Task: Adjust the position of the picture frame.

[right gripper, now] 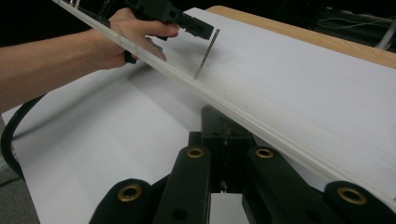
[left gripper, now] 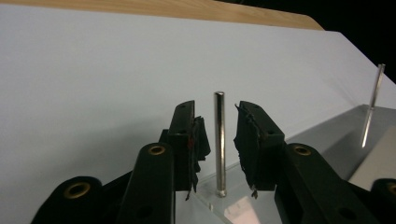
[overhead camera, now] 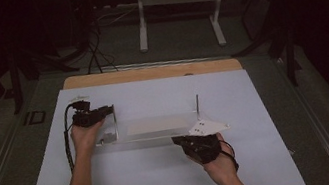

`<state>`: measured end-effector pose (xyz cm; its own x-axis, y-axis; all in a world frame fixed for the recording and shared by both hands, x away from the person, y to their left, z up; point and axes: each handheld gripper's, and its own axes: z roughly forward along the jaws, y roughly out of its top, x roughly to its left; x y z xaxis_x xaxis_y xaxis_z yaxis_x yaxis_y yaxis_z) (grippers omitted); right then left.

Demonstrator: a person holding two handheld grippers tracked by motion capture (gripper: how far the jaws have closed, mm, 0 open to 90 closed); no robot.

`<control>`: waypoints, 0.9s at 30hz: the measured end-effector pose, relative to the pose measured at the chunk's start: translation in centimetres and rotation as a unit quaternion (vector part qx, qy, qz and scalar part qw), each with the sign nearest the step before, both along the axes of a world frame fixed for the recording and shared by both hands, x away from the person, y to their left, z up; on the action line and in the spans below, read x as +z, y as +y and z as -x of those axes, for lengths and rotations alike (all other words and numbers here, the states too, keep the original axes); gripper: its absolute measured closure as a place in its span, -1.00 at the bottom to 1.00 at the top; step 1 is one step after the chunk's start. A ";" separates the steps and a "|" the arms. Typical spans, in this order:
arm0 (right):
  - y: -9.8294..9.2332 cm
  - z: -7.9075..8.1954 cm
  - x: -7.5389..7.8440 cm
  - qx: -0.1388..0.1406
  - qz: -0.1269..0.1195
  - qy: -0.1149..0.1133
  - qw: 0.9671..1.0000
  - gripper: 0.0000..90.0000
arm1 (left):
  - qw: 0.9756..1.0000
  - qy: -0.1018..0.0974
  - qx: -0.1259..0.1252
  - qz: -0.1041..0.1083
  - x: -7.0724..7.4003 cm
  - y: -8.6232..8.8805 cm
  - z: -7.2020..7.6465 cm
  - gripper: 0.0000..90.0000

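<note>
Nearest the lens, right hand-held gripper (right gripper: 224, 140) clamped shut on the near long edge of the clear acrylic base plate (overhead camera: 158, 126), lying mid-counter on the white sheet (overhead camera: 167, 183). At the plate's left end, left hand-held gripper (left gripper: 219, 140) parted narrowly around the upright thin steel pin (left gripper: 219, 140), pads not touching it; second pin (overhead camera: 198, 106) upright at the right end. Likely hazard: brushing the loose pin on withdrawal, tipping it out of its hole.

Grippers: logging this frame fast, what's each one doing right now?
Left gripper: open, jaws either side of the upright metal pin, not touching it.
Right gripper: shut on the clear plate's edge.
</note>
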<state>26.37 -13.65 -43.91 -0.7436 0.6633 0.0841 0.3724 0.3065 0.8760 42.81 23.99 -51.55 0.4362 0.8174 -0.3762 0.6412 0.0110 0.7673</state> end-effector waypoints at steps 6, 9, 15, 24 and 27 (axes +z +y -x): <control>0.0 -0.4 0.4 -0.003 -0.005 0.000 1.000 1.00 | 1.000 -0.007 0.003 0.002 0.4 0.4 0.3 0.48; 0.1 -0.7 0.6 -0.005 -0.008 -0.002 1.000 1.00 | 1.000 -0.012 0.001 0.001 0.6 0.4 0.5 0.48; 0.1 -1.1 1.0 -0.008 -0.012 -0.005 1.000 1.00 | 1.000 -0.026 -0.003 0.006 1.1 0.7 1.0 0.46; 0.2 -1.8 1.6 -0.008 -0.015 -0.005 1.000 1.00 | 0.999 -0.029 -0.014 0.015 1.0 1.0 1.6 0.49; 0.2 -2.0 1.7 -0.010 -0.017 -0.005 1.000 1.00 | 0.999 -0.031 -0.013 0.014 0.9 1.1 1.9 0.48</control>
